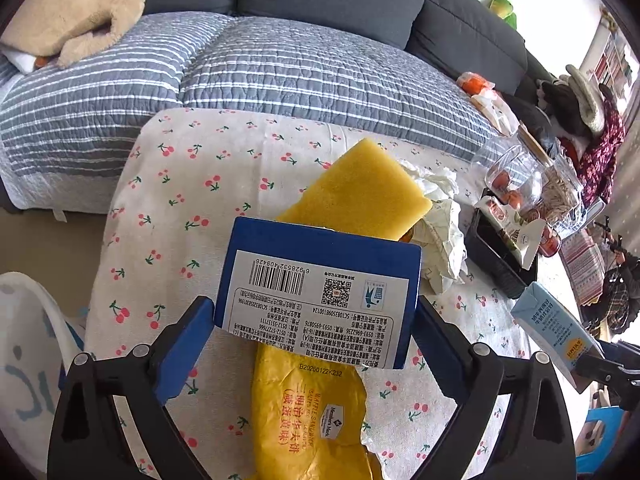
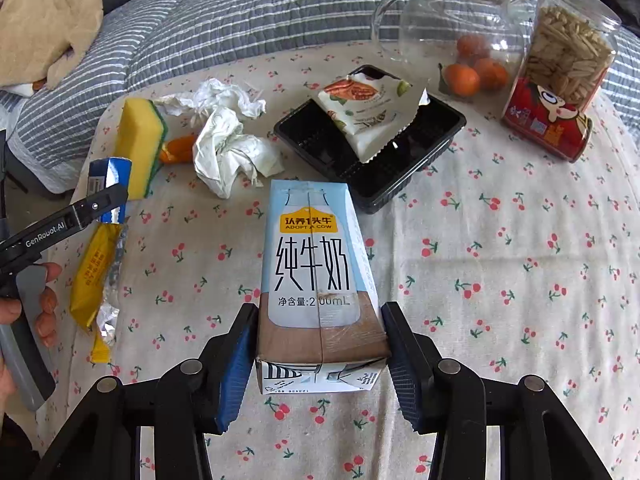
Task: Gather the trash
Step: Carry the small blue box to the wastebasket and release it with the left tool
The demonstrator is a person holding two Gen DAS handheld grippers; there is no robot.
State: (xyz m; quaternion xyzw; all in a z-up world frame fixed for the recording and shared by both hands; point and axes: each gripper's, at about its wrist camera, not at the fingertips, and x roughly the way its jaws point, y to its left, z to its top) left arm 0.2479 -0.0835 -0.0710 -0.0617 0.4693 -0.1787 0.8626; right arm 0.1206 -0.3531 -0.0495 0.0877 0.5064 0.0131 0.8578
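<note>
My left gripper (image 1: 316, 320) is shut on a small blue box (image 1: 320, 292) with a white barcode label, held above the cherry-print tablecloth (image 1: 172, 208). A yellow snack wrapper (image 1: 308, 412) lies under it. My right gripper (image 2: 320, 356) is shut on a pale blue milk carton (image 2: 316, 280), held over the cloth. In the right wrist view the left gripper (image 2: 100, 204) with the blue box (image 2: 112, 176) is at the left, above the yellow wrapper (image 2: 94, 276). Crumpled white tissues (image 2: 228, 148) lie beside a yellow sponge (image 2: 140, 144).
A black plastic tray (image 2: 400, 168) holds an empty snack packet (image 2: 372, 116). Behind it stand a glass jug with tangerines (image 2: 468, 40) and a jar of seeds (image 2: 560, 76). A piece of orange peel (image 2: 178, 150) lies by the sponge. A striped sofa cover (image 1: 280, 64) lies beyond the table.
</note>
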